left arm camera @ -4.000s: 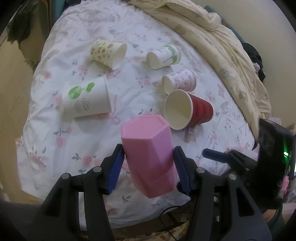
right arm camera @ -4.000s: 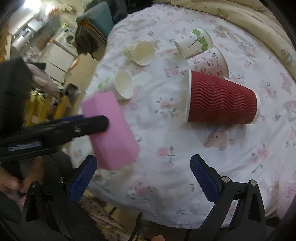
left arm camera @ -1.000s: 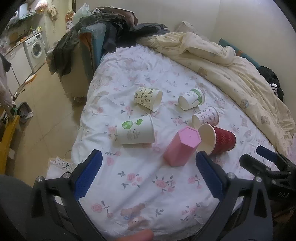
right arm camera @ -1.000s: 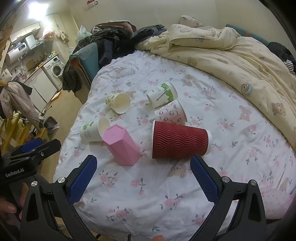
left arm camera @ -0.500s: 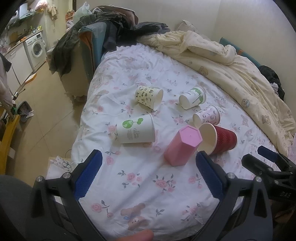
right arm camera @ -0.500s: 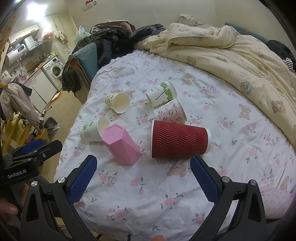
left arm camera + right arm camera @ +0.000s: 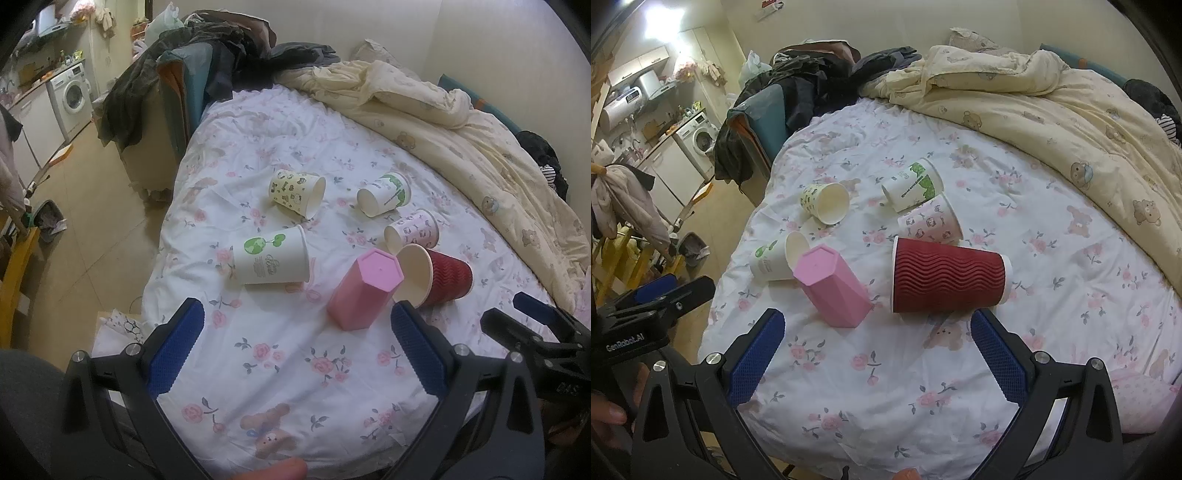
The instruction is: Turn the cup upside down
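A: What's on your bed (image 7: 295, 369)?
B: Largest first: red ripple cup (image 7: 949, 280) lying on its side, then the pink cup (image 7: 364, 288) upside down, base up, tilted, just beside it.
A: Your tongs?
B: Left tongs (image 7: 295, 350) and right tongs (image 7: 877, 354) both spread apart, holding nothing, clear of the cups.

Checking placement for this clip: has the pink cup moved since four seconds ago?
Yes. The pink cup was then in the left gripper, above the bedsheet; now it stands upside down on the sheet beside the red cup, gripper open.
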`<state>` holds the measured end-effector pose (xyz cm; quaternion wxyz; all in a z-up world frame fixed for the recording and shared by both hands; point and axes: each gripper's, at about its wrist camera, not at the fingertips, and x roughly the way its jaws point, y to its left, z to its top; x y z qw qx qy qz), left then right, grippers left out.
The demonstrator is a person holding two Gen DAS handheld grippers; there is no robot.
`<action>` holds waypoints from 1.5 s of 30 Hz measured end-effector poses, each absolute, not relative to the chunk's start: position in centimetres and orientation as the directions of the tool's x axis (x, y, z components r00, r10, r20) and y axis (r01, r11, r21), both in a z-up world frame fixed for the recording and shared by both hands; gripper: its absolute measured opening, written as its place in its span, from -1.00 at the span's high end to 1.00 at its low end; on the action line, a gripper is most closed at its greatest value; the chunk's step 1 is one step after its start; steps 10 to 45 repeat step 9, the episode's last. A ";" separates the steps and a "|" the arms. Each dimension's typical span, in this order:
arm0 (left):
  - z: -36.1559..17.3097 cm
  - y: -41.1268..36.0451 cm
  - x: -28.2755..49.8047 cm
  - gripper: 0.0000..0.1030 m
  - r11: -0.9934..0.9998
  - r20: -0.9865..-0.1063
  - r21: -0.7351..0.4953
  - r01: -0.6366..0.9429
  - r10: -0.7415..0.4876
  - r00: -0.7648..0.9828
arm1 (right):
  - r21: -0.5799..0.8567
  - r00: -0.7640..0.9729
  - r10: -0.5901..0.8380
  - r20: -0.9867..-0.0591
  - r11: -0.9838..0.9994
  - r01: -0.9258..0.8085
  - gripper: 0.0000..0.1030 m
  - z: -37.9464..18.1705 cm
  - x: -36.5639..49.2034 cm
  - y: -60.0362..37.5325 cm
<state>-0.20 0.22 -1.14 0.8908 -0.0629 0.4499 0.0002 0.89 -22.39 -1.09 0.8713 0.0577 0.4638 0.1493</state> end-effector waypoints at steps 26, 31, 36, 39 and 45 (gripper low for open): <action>-1.4 0.6 0.0 -0.95 0.989 -0.810 -0.132 -0.060 -0.073 0.582 | 0.236 0.525 0.308 -0.793 0.951 -0.202 -1.00 -1.2 0.8 -22.3; -1.4 0.6 0.0 -0.95 0.989 -0.810 -0.132 -0.060 -0.073 0.582 | 0.236 0.525 0.308 -0.793 0.951 -0.202 -1.00 -1.2 0.8 -22.3; -1.4 0.6 0.0 -0.95 0.989 -0.810 -0.132 -0.060 -0.073 0.582 | 0.236 0.525 0.308 -0.793 0.951 -0.202 -1.00 -1.2 0.8 -22.3; -1.4 0.6 0.0 -0.95 0.989 -0.810 -0.132 -0.060 -0.073 0.582 | 0.236 0.525 0.308 -0.793 0.951 -0.202 -1.00 -1.2 0.8 -22.3; -1.4 0.6 0.0 -0.95 0.989 -0.810 -0.132 -0.060 -0.073 0.582 | 0.236 0.525 0.308 -0.793 0.951 -0.202 -1.00 -1.2 0.8 -22.3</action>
